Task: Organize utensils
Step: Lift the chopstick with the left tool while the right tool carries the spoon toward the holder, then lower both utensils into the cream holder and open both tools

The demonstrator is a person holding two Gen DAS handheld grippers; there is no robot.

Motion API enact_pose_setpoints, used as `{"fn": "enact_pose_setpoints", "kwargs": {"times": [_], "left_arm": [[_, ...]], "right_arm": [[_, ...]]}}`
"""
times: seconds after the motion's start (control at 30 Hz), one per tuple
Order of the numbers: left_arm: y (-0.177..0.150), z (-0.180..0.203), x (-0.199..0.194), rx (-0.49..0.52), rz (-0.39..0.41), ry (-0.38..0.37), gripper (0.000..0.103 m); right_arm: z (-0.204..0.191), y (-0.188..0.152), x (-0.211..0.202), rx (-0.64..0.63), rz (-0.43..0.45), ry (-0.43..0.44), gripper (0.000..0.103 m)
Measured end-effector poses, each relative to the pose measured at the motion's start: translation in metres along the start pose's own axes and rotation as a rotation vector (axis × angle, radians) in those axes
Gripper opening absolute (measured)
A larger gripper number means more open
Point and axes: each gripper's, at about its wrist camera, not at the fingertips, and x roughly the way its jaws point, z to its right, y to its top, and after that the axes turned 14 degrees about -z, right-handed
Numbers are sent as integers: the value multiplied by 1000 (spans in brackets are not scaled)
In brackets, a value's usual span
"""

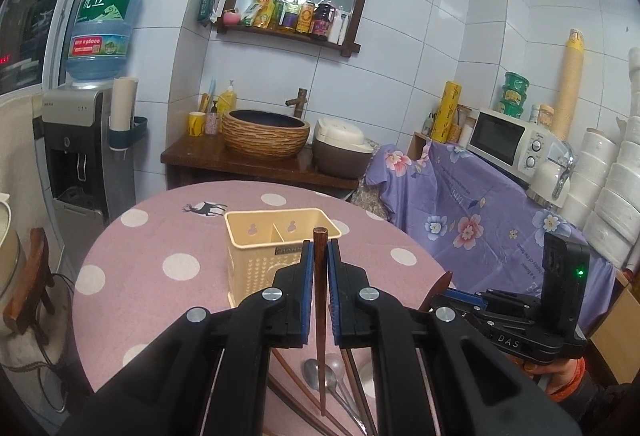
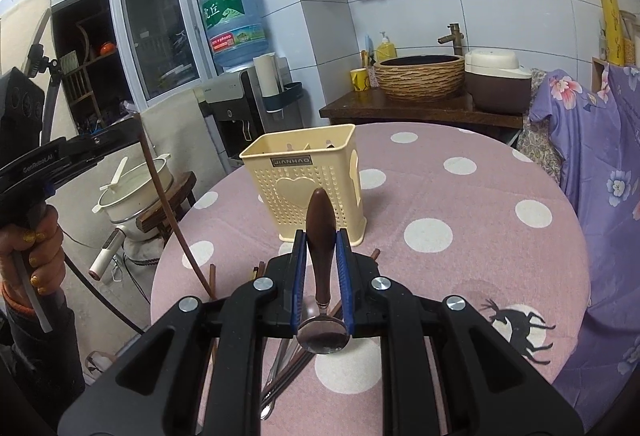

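A cream two-compartment utensil holder [image 1: 276,236] [image 2: 308,176] stands on the pink polka-dot table [image 1: 160,268] [image 2: 460,228]. My left gripper [image 1: 319,252] is shut on a dark wooden chopstick [image 1: 320,316], held upright in front of the holder; the chopstick also shows in the right wrist view [image 2: 168,208]. My right gripper [image 2: 321,244] is shut on the brown handle of a metal spoon [image 2: 322,336], handle pointing at the holder. Loose chopsticks and spoons [image 1: 332,384] [image 2: 280,364] lie on the table below both grippers.
A wooden counter with a woven basin [image 1: 266,134] and rice cooker [image 1: 340,148] stands behind the table. A water dispenser [image 1: 80,156] is at the left, a purple floral cloth [image 1: 480,212] with a microwave at the right. A pot on a stool [image 2: 136,192] sits beside the table.
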Motion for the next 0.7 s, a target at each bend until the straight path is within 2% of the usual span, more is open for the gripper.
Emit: {"fn": "enact_pose_setpoints", "kwargs": {"times": [0.23, 0.37, 0.43, 0.53, 0.7], "left_arm": [[41, -10, 2, -23, 26, -28, 8], [78, -8, -16, -9, 116, 25, 8], [98, -7, -24, -9, 186, 102, 8], [128, -8, -26, -27, 247, 163, 8], [148, -6, -7, -26, 273, 219, 8]], "right_arm": [[-6, 42, 0, -24, 37, 5, 16], [-13, 85, -5, -35, 91, 2, 16], [-21, 109, -7, -51, 133, -16, 16], [-28, 140, -6, -49, 171, -27, 16], [-38, 177, 14, -51, 191, -74, 16]]}}
